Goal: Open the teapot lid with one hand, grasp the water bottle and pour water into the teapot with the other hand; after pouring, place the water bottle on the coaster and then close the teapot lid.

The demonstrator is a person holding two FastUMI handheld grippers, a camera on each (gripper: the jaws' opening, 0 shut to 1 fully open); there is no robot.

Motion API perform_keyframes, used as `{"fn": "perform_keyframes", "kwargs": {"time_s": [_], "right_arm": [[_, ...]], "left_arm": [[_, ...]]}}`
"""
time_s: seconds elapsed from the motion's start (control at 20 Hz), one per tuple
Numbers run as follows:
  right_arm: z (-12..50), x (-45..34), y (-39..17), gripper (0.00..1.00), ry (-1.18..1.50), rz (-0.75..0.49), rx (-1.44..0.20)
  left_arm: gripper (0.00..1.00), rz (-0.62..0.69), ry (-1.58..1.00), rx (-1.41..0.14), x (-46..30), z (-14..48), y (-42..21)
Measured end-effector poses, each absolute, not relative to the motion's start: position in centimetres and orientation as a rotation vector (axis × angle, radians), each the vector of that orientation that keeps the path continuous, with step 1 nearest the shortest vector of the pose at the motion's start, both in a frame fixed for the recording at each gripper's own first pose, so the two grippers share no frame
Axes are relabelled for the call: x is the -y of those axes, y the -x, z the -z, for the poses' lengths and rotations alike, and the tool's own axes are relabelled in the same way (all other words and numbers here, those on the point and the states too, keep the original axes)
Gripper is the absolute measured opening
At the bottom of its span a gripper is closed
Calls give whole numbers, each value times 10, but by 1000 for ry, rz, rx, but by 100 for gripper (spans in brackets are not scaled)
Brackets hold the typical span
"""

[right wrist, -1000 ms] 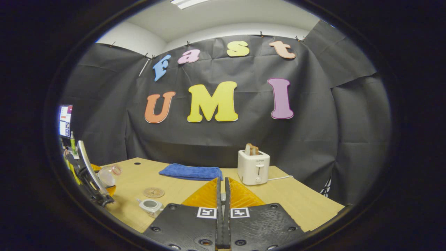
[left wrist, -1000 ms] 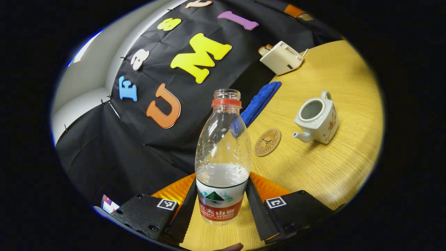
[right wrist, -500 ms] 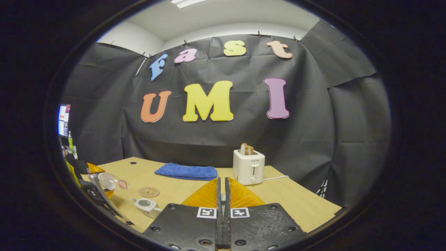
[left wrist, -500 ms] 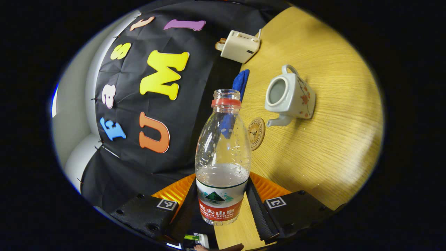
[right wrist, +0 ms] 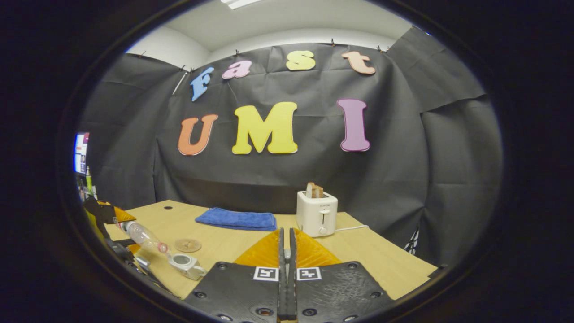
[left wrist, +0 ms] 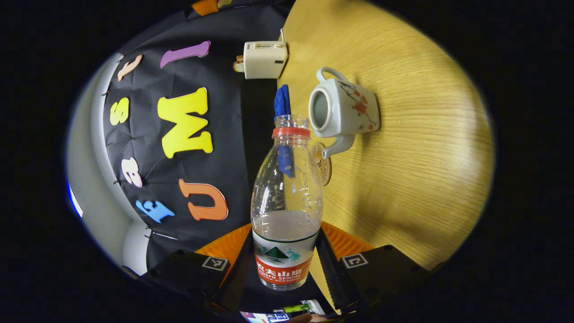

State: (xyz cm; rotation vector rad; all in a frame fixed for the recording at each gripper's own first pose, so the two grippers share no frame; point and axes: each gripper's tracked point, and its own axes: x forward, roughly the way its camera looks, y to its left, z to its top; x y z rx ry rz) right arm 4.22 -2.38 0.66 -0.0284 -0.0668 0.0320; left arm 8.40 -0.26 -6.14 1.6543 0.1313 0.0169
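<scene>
From where I stand, the left gripper (left wrist: 287, 264) has both fingers pressed on the lower, labelled part of the water bottle (left wrist: 287, 211), which is uncapped and holds a little water at its base. In the right gripper view that bottle (right wrist: 142, 237) is tipped well over, its neck slanting down to the open mouth of the teapot (right wrist: 184, 263). In the left gripper view the bottle's neck reaches just beside the teapot (left wrist: 343, 112), whose opening is bare and faces the bottle. The coaster (left wrist: 322, 163) lies on the table (left wrist: 403, 179) just beside the teapot's spout. Beyond the teapot lies a blue cloth (left wrist: 281, 101), then a white toaster (left wrist: 264, 59). The right gripper (right wrist: 287, 251) is pressed closed; whether it pinches the lid I cannot tell
</scene>
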Motion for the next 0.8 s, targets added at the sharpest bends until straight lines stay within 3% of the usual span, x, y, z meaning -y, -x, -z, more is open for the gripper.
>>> {"fn": "perform_keyframes", "kwargs": {"time_s": [0.8], "right_arm": [[-10, 33, -40, 0, 17, -31, 69]], "left_arm": [[77, -74, -1916, -115, 18, 37, -92]]}}
